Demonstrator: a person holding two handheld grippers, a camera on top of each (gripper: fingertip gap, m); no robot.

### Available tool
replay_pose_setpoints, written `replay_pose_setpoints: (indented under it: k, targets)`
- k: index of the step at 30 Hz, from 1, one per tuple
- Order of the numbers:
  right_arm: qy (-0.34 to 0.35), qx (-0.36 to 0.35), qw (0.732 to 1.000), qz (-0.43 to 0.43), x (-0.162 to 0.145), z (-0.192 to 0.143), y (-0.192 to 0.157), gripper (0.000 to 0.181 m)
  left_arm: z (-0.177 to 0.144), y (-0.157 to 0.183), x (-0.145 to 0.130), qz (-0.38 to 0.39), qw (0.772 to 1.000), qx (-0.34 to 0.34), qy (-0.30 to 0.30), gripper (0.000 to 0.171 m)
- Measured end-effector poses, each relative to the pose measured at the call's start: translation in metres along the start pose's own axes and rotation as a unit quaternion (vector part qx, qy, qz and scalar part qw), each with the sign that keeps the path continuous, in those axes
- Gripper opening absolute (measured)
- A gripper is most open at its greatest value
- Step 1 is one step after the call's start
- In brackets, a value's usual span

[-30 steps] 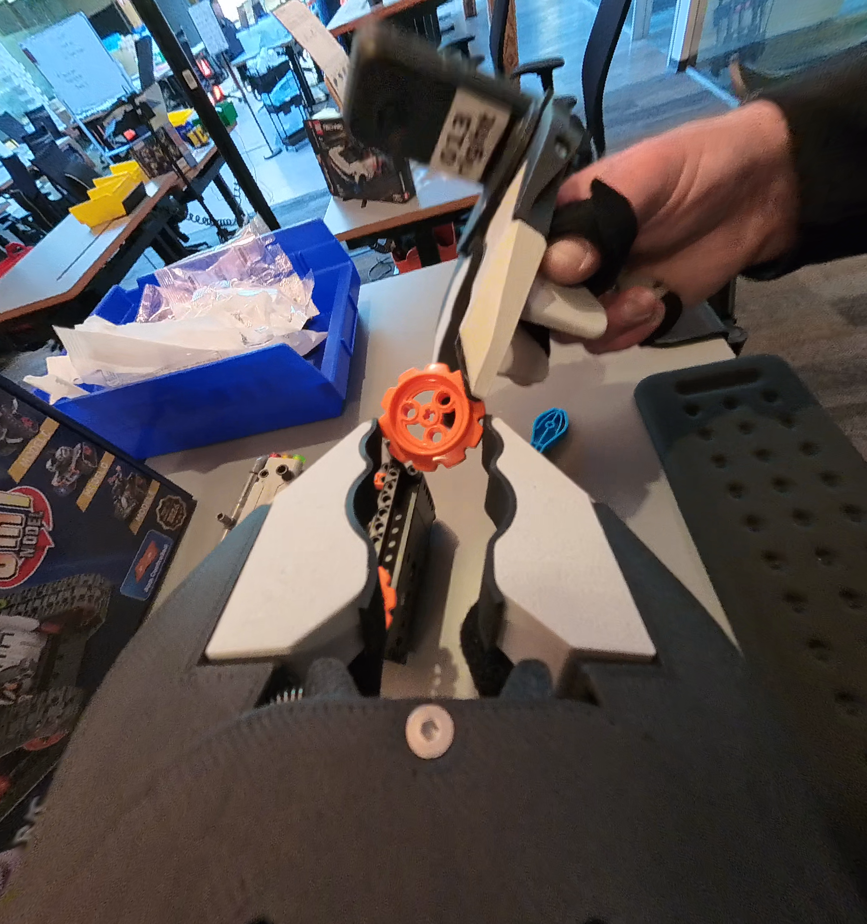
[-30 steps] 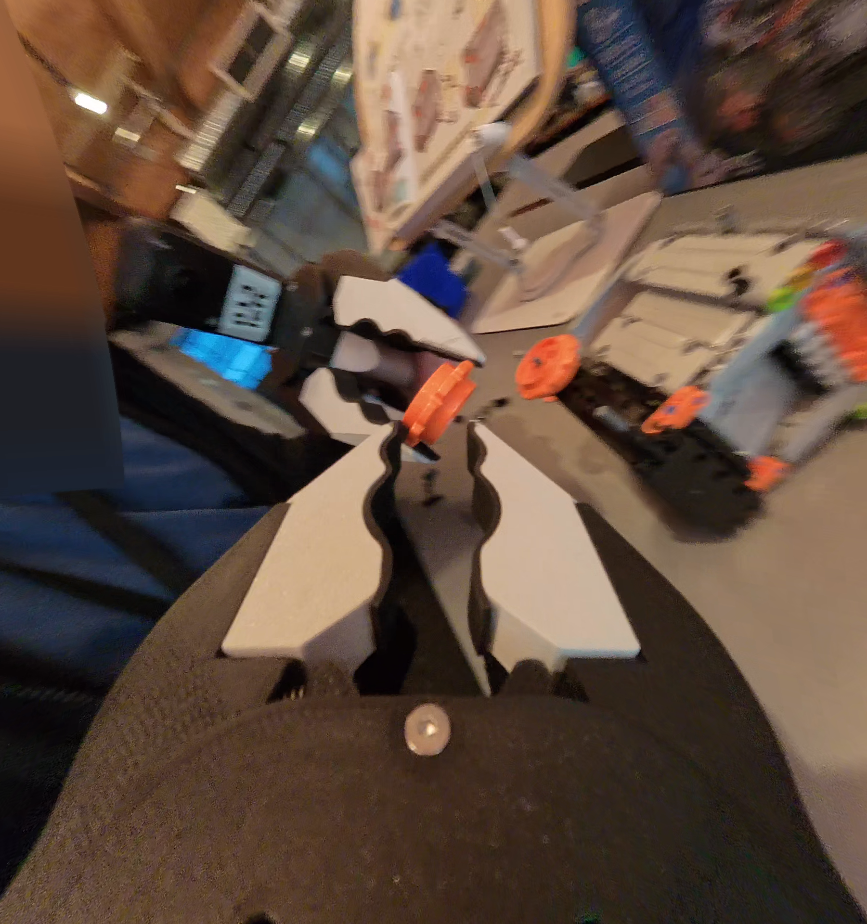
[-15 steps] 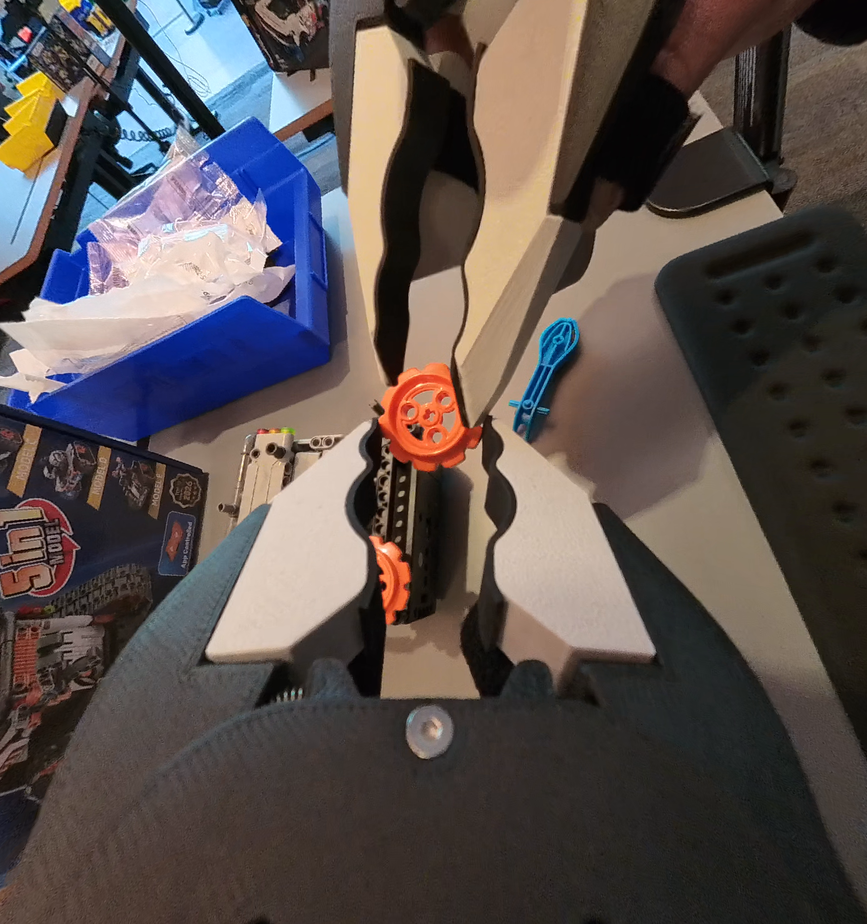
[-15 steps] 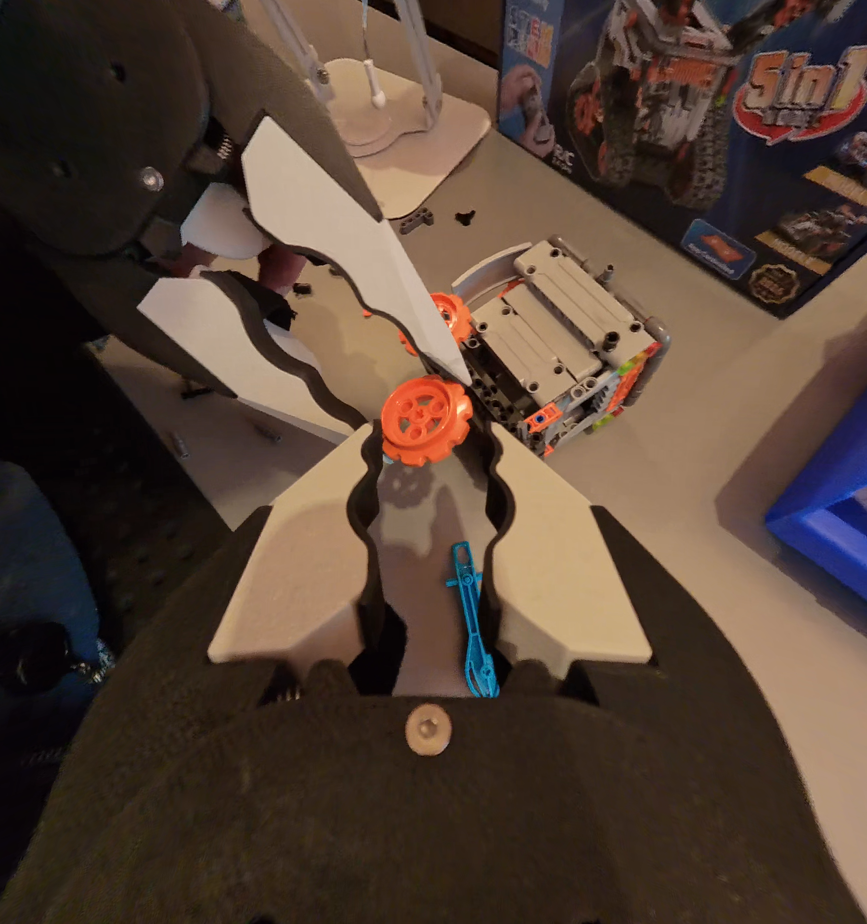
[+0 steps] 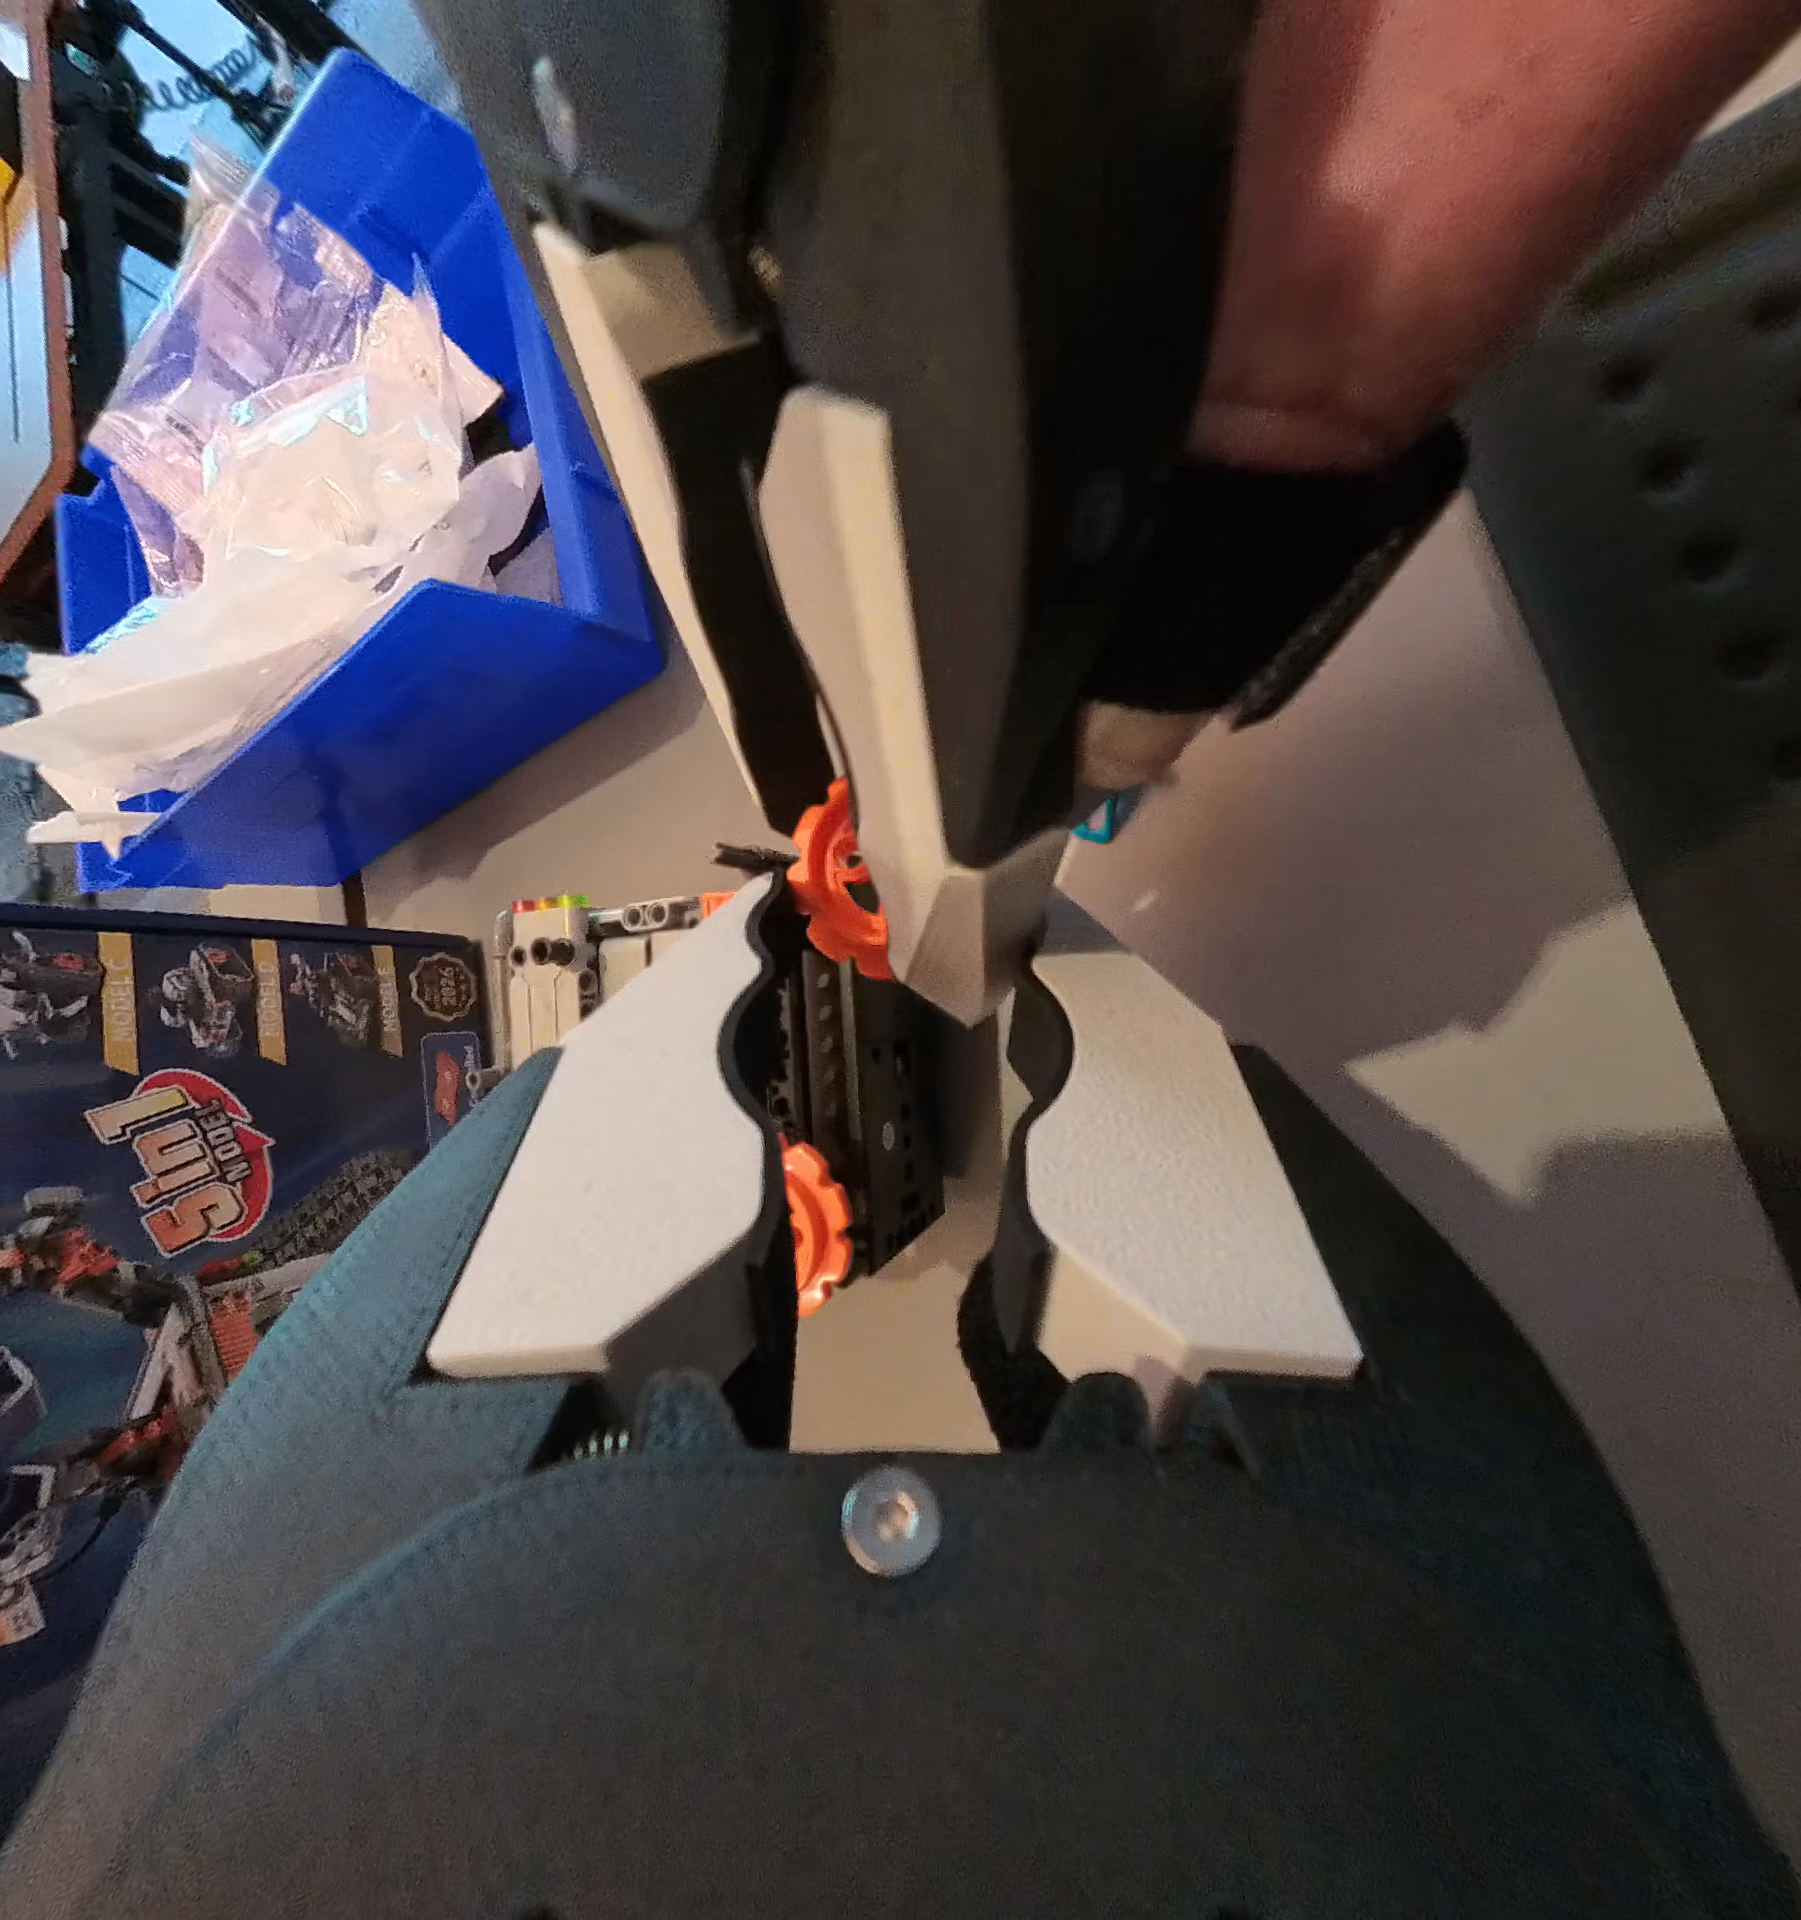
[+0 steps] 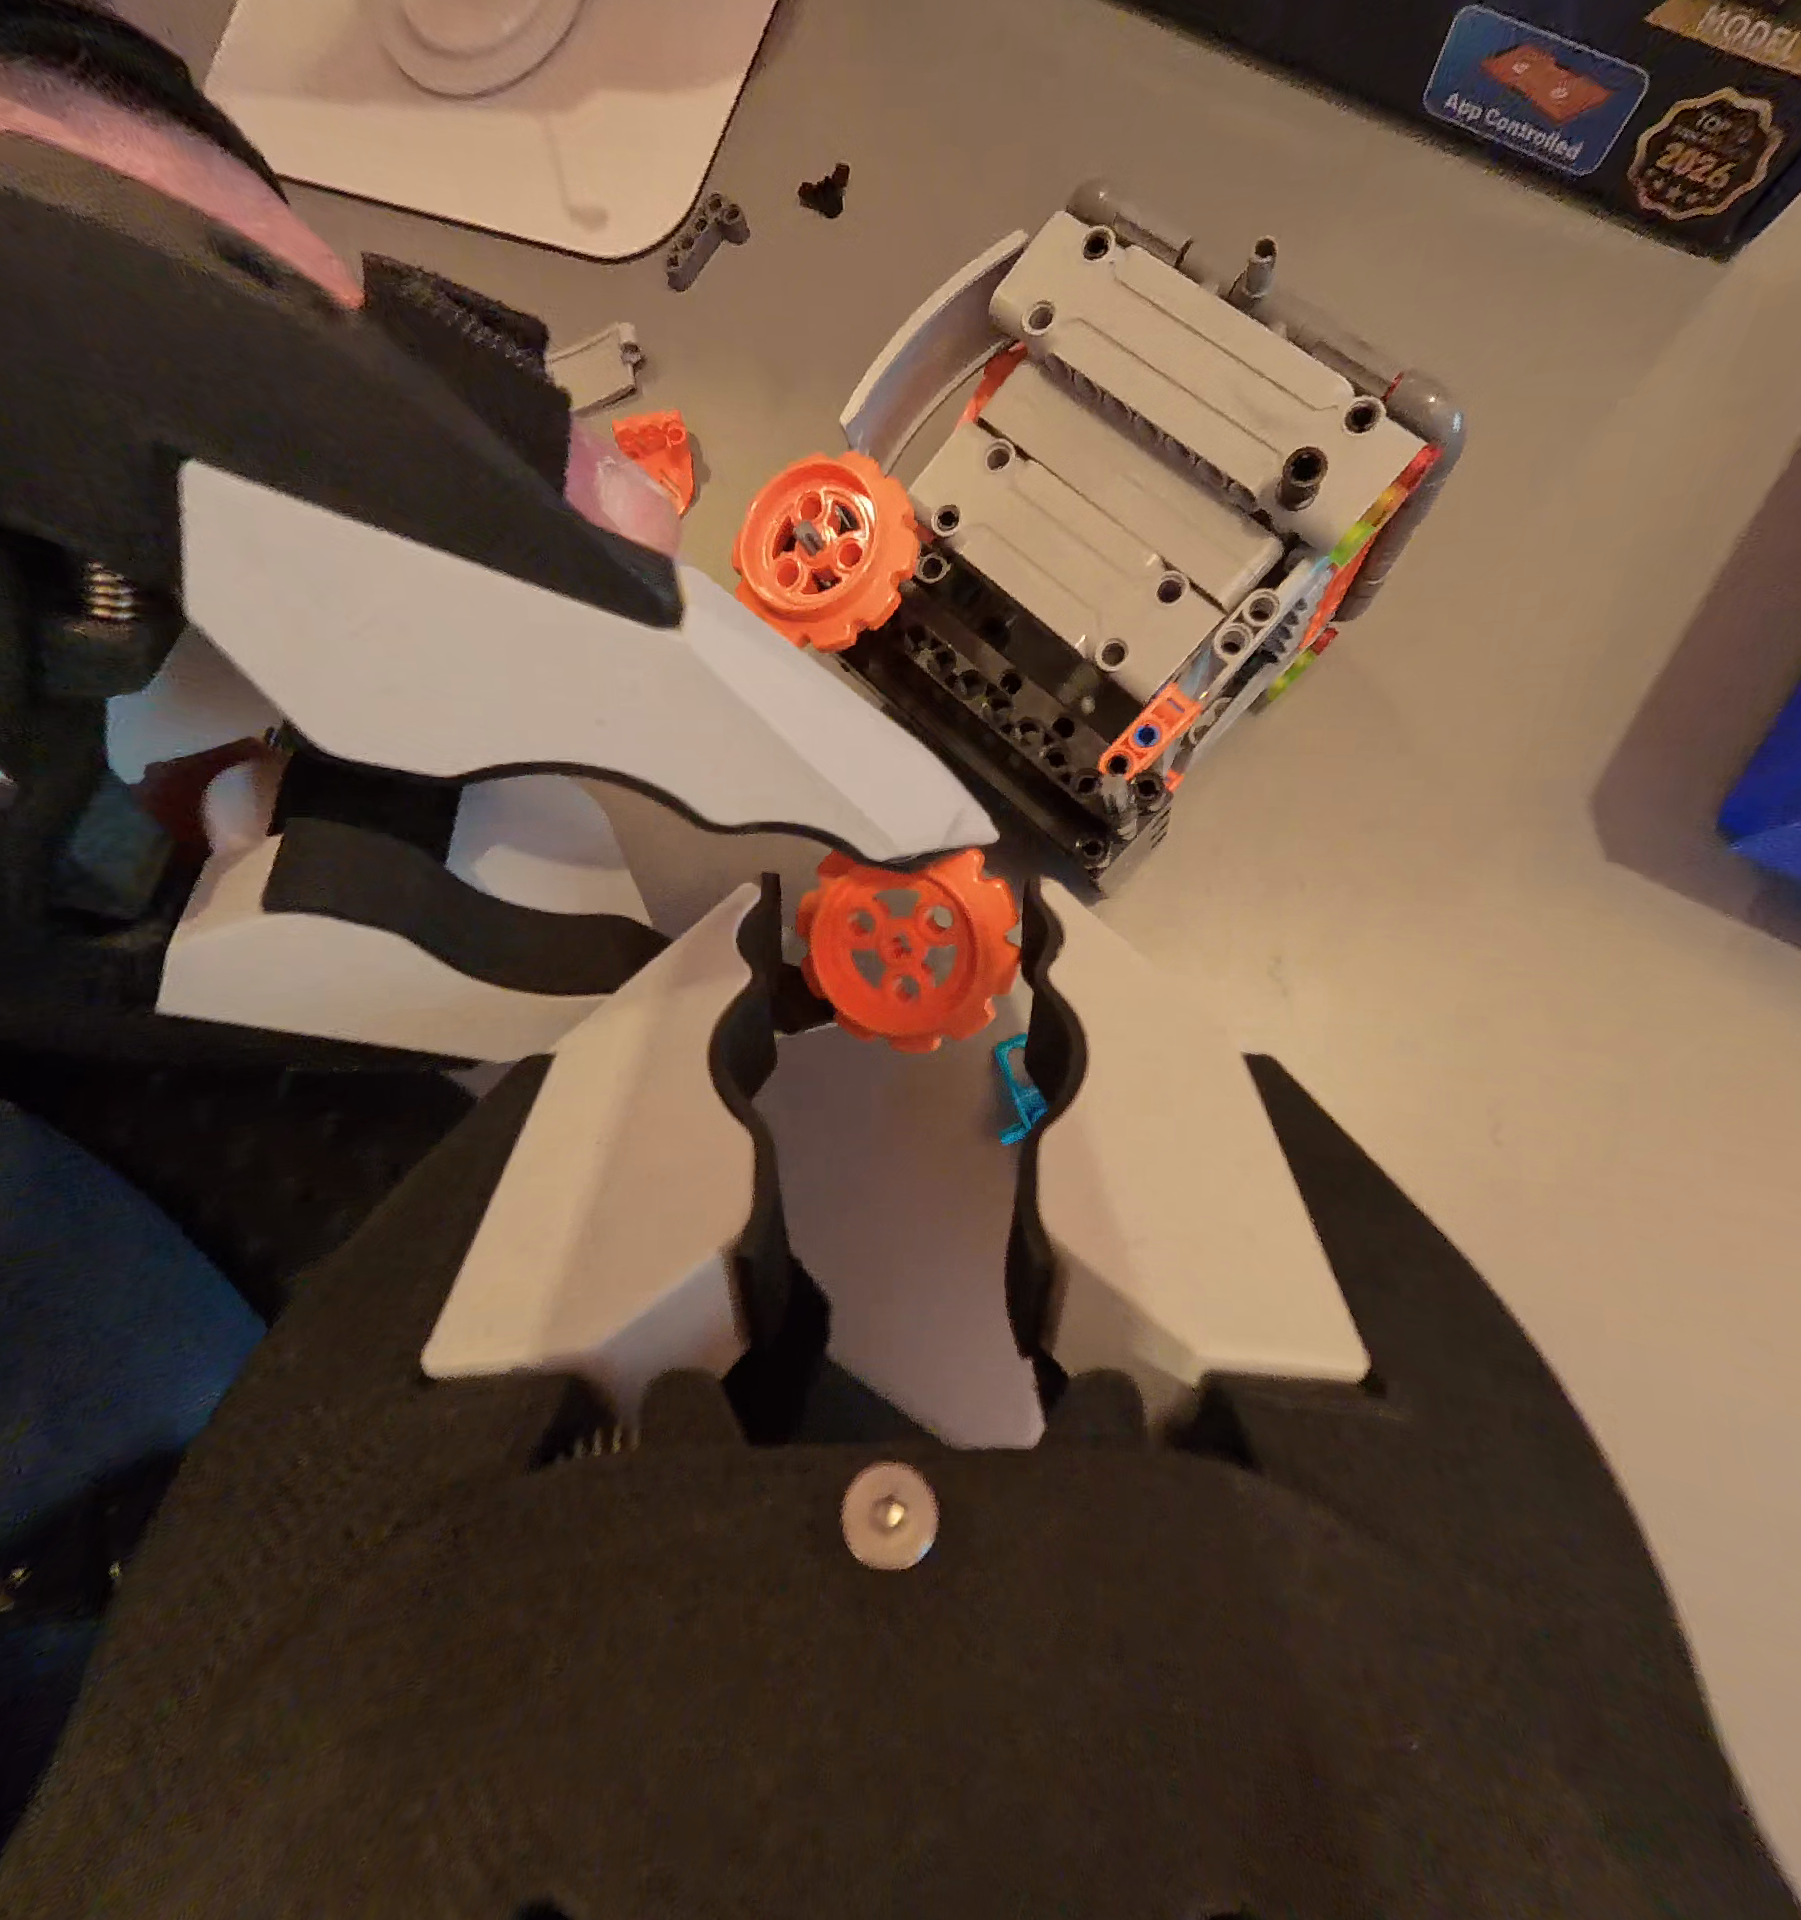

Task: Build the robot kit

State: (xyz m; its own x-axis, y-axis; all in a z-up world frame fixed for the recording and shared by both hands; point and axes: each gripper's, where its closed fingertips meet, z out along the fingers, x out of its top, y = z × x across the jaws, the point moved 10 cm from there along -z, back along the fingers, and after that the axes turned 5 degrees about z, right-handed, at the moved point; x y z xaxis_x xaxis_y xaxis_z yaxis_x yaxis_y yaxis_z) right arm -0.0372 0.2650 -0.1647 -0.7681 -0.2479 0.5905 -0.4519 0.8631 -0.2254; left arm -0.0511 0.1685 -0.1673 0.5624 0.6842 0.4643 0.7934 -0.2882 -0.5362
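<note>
The right gripper (image 6: 901,914) is holding an orange toothed wheel (image 6: 906,951) at the very tips of its jaws, which are standing narrowly apart with the wheel filling the gap between them. The left gripper (image 6: 730,862) is coming in from the left, its upper finger lying across the wheel's top edge and touching it; its jaws are spread fairly wide, and whether they are gripping the wheel cannot be told. In the left wrist view the wheel (image 5: 839,883) is showing edge-on just beyond the left gripper's (image 5: 896,925) tips, pressed against the right gripper's pale finger.

Just beyond the wheel, a grey and black toy block model (image 6: 1135,540) is resting on the grey worktop (image 6: 1447,1091), with a second orange wheel (image 6: 823,551) mounted on its left end. A small blue plastic piece (image 6: 1015,1091) is lying beneath the right jaw. Farther left, a blue bin (image 5: 376,727) is holding clear plastic bags (image 5: 283,436), with a printed toy box (image 5: 148,1143) near it.
</note>
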Motion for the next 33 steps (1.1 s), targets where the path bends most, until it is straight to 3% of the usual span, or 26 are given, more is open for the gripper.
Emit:
replay_pose_setpoints:
  k: [14, 33]
  targets:
    - [0.048, -0.048, 0.997, -0.027, 0.015, -0.002, 0.012, 0.040, 0.006, -0.018, -0.011, -0.078, 0.994, 0.045, 0.055, 0.038]
    - [0.054, -0.011, 0.998, -0.037, 0.025, 0.007, 0.033, 0.039, 0.019, -0.032, -0.017, -0.119, 0.991, 0.049, 0.046, 0.037]
